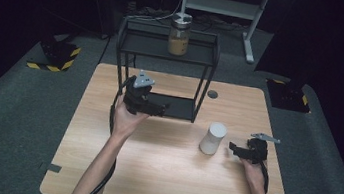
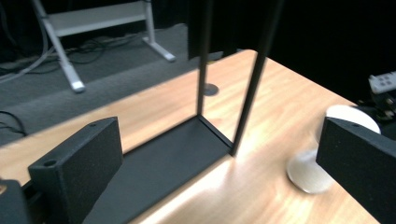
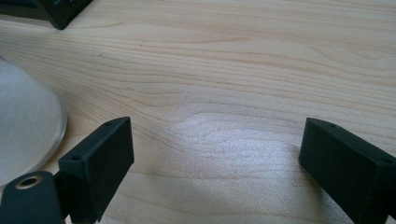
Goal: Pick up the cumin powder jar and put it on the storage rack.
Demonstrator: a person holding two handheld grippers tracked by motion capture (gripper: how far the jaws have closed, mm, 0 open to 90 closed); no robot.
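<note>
Grey carpet floor (image 1: 0,120), dark surroundings, white metal frame (image 1: 222,5) behind, yellow-black striped floor bases (image 1: 57,56)

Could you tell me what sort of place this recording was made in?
Probably a lab or test studio: a wooden table on grey carpet, dark curtains behind, hazard-striped stand bases on the floor, and a small black shelf holding a jar.

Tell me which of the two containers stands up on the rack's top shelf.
The amber jar with the metal lid; the white cup stands on the table beside the right claw.
</note>
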